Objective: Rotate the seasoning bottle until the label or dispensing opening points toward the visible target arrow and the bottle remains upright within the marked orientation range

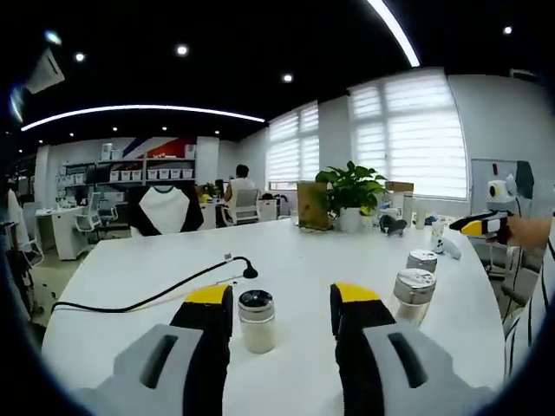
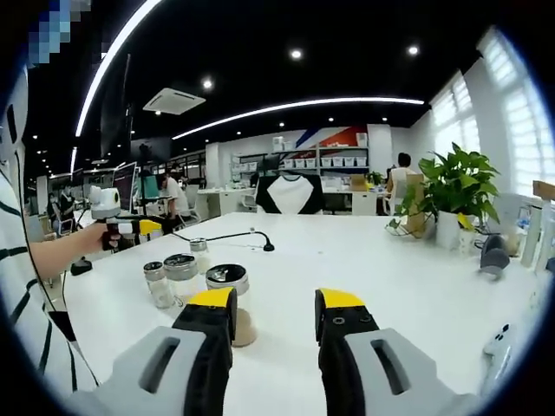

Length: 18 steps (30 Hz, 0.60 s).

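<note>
While the seasoning bottle [image 1: 257,320] stood upright on the white table [image 1: 295,260], the left gripper [image 1: 281,305] flanked it with wide jaws, one jaw hiding its side. No arrow could be made out. The right gripper [image 2: 273,310] also gaped wide beside another shaker [image 2: 230,299], its base partly hidden.

Bright, sharp views; windows [image 1: 408,139] glow, ceiling strip lights [image 2: 295,108] bend with fisheye, white table [image 1: 303,260] evenly lit

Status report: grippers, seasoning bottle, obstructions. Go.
Left gripper open, seasoning bottle upright near its left jaw, ungripped. Right gripper open beside another bottle. Black cable behind; no target arrow visible.
</note>
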Motion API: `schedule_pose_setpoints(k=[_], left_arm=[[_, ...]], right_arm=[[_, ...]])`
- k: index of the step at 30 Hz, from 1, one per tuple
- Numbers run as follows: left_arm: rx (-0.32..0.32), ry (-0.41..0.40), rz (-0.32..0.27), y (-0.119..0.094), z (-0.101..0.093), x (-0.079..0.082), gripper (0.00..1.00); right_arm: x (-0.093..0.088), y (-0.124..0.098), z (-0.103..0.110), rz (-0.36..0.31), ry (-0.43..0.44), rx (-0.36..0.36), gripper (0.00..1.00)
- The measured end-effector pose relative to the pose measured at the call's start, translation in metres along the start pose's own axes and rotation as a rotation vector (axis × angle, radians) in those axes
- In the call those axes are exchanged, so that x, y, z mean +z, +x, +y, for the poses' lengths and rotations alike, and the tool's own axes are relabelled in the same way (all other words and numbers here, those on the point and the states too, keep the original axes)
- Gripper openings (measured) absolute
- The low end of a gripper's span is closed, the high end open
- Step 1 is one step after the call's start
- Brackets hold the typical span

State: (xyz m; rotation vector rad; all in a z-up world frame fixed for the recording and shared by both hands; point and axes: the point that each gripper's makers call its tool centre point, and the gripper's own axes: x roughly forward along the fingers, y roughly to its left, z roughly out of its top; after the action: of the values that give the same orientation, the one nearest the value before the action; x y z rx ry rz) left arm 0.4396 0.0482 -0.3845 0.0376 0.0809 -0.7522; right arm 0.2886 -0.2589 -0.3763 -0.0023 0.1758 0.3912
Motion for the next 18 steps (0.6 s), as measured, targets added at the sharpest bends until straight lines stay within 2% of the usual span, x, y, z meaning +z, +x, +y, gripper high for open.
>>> schedule_pose_setpoints(k=[4,8,10,12,18], left_arm=[[0.008,0.021,-0.006,0.017,0.003,-0.008,0.49],[0.06,0.041,-0.023,0.03,0.021,-0.016,0.49],[0.063,0.041,-0.031,0.036,0.025,-0.018,0.51],[0.071,0.021,-0.04,0.04,0.028,-0.02,0.52],[0.057,0.038,-0.041,0.051,0.025,-0.027,0.53]], right_arm=[[-0.001,-0.002,0.002,0.002,-0.008,-0.004,0.35],[0.0,-0.006,0.001,0.0,-0.011,-0.009,0.35],[-0.001,-0.008,-0.002,0.002,-0.008,-0.014,0.35],[-0.001,-0.01,-0.004,0.004,-0.006,-0.02,0.35],[0.001,-0.012,-0.007,0.0,-0.02,-0.028,0.31]])
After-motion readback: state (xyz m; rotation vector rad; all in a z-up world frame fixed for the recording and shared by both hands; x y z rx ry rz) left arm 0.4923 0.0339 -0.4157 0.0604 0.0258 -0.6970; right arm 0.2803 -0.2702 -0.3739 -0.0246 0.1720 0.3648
